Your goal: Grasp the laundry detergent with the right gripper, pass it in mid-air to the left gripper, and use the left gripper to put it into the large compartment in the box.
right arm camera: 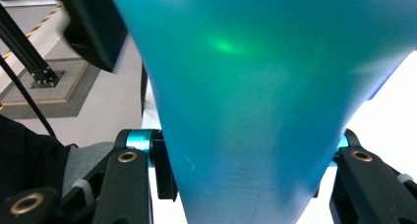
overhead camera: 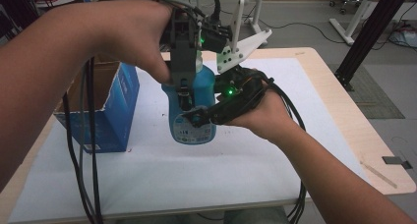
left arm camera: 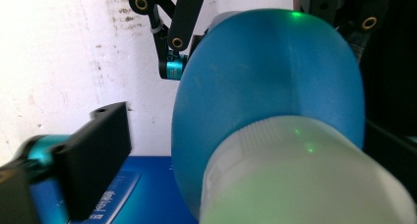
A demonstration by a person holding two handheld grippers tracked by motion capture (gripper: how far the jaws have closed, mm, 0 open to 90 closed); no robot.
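Bottle (overhead camera: pixel 193 111): upright at mid-bench, right of blue box (overhead camera: pixel 112 106).
Right tongs (overhead camera: pixel 196 120): clamped on bottle body.
Left tongs (overhead camera: pixel 183 94): over cap (left arm camera: pixel 305 184), parted, no grip.
Remaining: probably seizing, twisting cap.

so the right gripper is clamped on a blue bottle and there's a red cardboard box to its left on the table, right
Not quite: the box is blue, not red, as the high view shows. The rest holds: the right gripper is clamped on the blue bottle, with a jaw against each side in the right gripper view, and the box stands to the bottle's left on the table.
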